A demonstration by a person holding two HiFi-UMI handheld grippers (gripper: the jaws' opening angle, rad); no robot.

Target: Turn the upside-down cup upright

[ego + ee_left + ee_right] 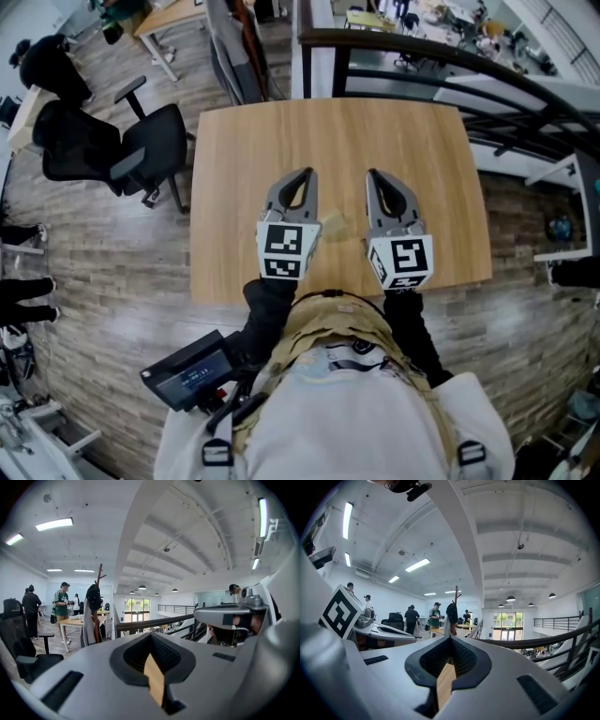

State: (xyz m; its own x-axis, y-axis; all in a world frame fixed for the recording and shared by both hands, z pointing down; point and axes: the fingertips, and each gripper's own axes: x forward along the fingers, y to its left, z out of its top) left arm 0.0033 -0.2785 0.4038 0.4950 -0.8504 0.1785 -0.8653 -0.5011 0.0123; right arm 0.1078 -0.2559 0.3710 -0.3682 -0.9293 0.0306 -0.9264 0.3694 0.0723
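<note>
Cup [332, 225], as far as I can make it out, is only a small pale tan shape on the wooden counter [253, 150]. It lies between my two grippers, closer to the near edge than the far one. From this steep overhead angle I cannot tell which way its mouth faces or how its long axis runs, and neither gripper view shows it. The left gripper [306, 173] has its jaws pressed together, tips meeting. The right gripper [372, 173] is the same, jaws closed tip to tip. The two sit side by side over the near half of the counter, pointing away from me, with their marker cubes toward my chest. Both gripper views look out across the office at ceiling lights, a coat stand [96, 602] and people standing by desks. A black office chair [141, 155] stands just left of the counter, and a dark railing [450, 56] curves past its far right corner
</note>
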